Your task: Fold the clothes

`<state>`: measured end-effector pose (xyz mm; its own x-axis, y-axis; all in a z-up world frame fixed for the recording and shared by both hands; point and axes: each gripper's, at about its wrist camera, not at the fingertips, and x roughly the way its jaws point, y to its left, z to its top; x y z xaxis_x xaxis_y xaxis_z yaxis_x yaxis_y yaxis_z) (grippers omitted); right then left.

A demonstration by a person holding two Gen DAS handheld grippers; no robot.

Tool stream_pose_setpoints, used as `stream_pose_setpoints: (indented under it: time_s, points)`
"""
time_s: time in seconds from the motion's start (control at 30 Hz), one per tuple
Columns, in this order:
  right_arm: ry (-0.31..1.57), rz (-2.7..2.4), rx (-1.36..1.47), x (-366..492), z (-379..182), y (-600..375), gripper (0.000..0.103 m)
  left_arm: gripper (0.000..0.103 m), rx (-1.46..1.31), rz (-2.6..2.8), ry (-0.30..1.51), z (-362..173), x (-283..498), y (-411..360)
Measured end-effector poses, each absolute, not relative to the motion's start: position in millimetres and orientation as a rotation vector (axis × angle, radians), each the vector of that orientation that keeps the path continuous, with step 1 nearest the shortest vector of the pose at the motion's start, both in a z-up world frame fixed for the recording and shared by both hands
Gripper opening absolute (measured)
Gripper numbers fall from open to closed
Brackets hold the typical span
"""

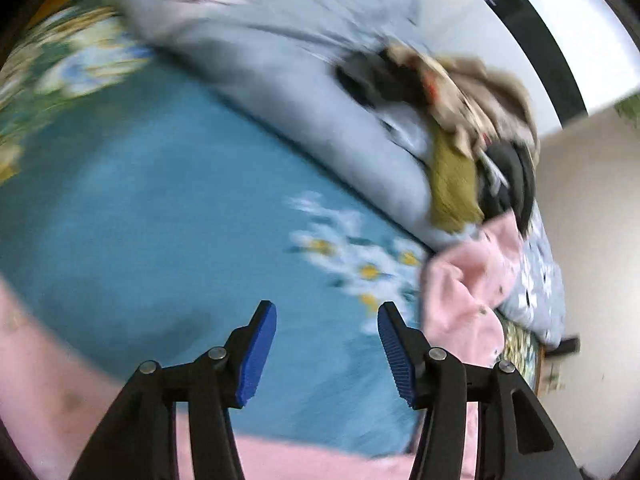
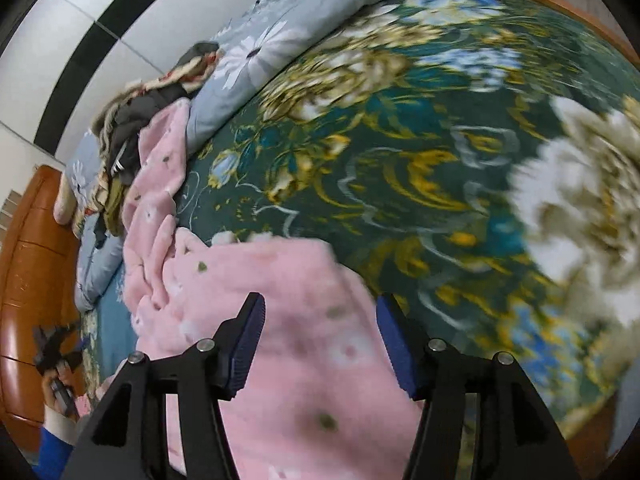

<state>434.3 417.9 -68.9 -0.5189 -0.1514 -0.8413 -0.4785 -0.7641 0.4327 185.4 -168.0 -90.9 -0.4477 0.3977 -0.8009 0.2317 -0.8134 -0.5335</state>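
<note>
A fluffy pink garment (image 2: pixel 304 344) with small flower prints lies spread on the bed, running from under my right gripper up to the left. My right gripper (image 2: pixel 320 312) is open, its blue pads (image 2: pixel 248 344) above the pink fabric and holding nothing. In the left wrist view my left gripper (image 1: pixel 326 316) is open and empty over the blue flowered sheet (image 1: pixel 160 220). Pink fabric (image 1: pixel 468 288) shows to its right and along the bottom edge. The left gripper also shows far left in the right wrist view (image 2: pixel 54 350), held in a hand.
A grey-blue flowered quilt (image 1: pixel 280 80) lies bunched along the far side of the bed. A heap of other clothes (image 1: pixel 472 120), brown, olive and dark, sits on it. A wooden headboard (image 2: pixel 28 260) stands at the left. White wall panels (image 2: pixel 80 40) are behind.
</note>
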Motion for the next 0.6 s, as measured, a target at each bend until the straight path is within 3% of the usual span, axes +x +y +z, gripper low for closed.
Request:
stream_pose_setpoints:
  time_s: [0.2,0.27,0.6]
  points:
    - [0.857,2.389,-1.428,400.9,-75.4,409.2,0.059,0.057,-1.577,2.359,-0.557,-80.6,102.5,-43.5]
    - [0.845,2.389,-1.424,396.4,-77.1,410.2,0.059,0.062,-1.553,2.336,-0.452,-73.9,75.2,-6.6]
    - [0.815,2.382,-1.4,383.7,-80.4,408.7,0.059,0.065,-1.532,2.391,-0.145,-101.4,-34.4,110.8]
